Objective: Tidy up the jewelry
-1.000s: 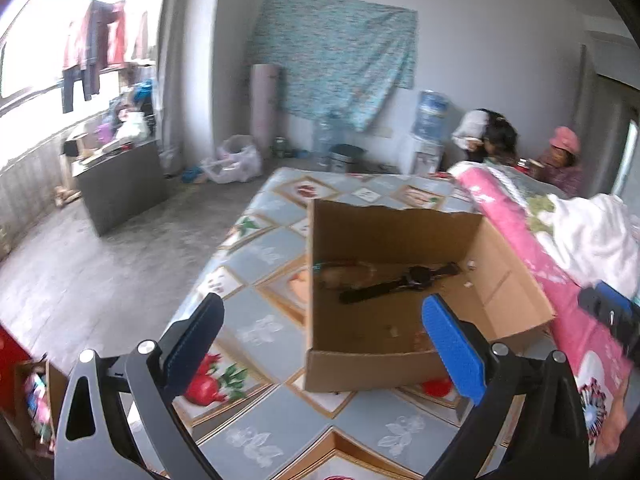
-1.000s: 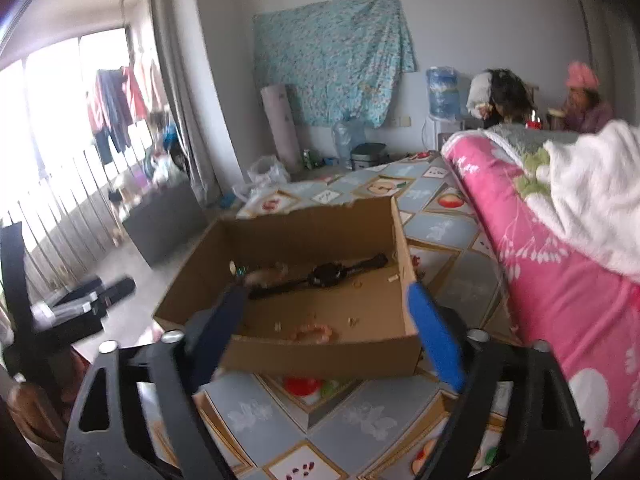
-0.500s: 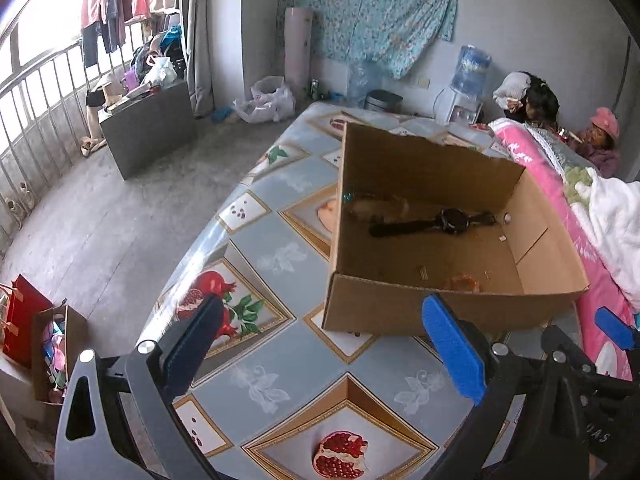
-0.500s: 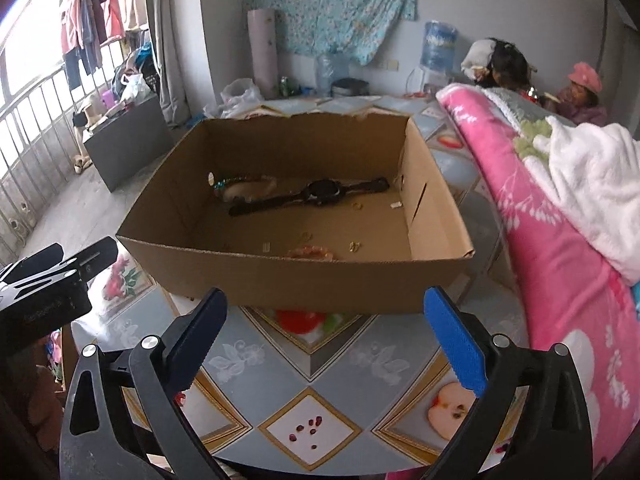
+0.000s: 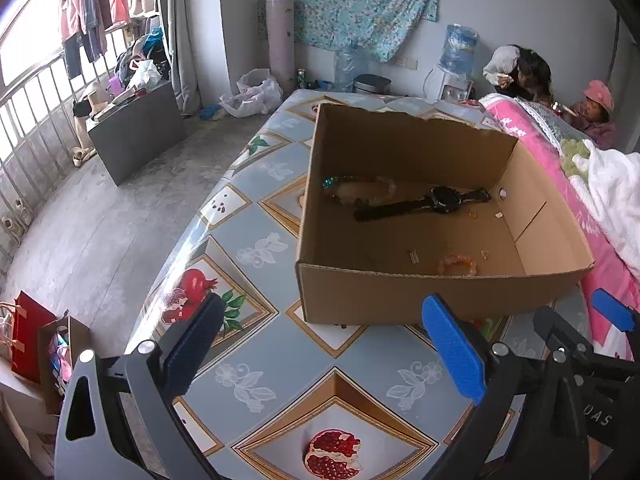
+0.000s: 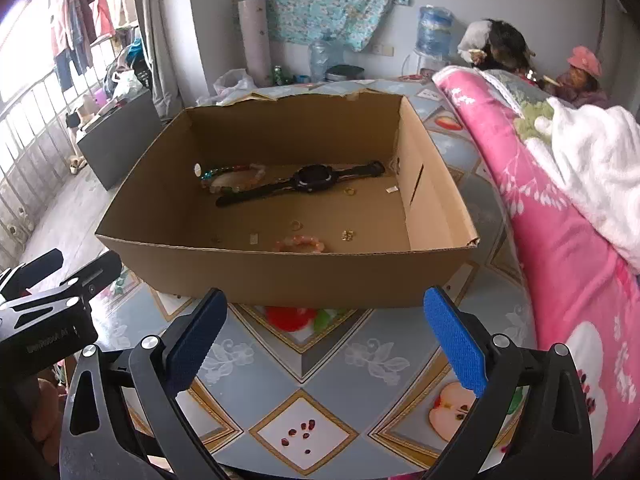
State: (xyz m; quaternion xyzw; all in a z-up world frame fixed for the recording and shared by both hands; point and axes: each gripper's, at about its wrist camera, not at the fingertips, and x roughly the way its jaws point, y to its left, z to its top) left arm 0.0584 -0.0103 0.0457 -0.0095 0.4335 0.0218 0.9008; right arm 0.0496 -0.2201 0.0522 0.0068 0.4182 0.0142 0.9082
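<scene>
Both grippers, left gripper (image 5: pixel 324 354) and right gripper (image 6: pixel 326 340), are pulling back from the box (image 6: pixel 280 276), fingers apart, holding nothing.

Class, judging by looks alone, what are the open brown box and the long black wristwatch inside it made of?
The open brown box looks like matte corrugated cardboard: raw tan faces and a torn back rim. The long black wristwatch seems to have a matte rubber or plastic strap and a glossier case, though the exact material is uncertain.
</scene>
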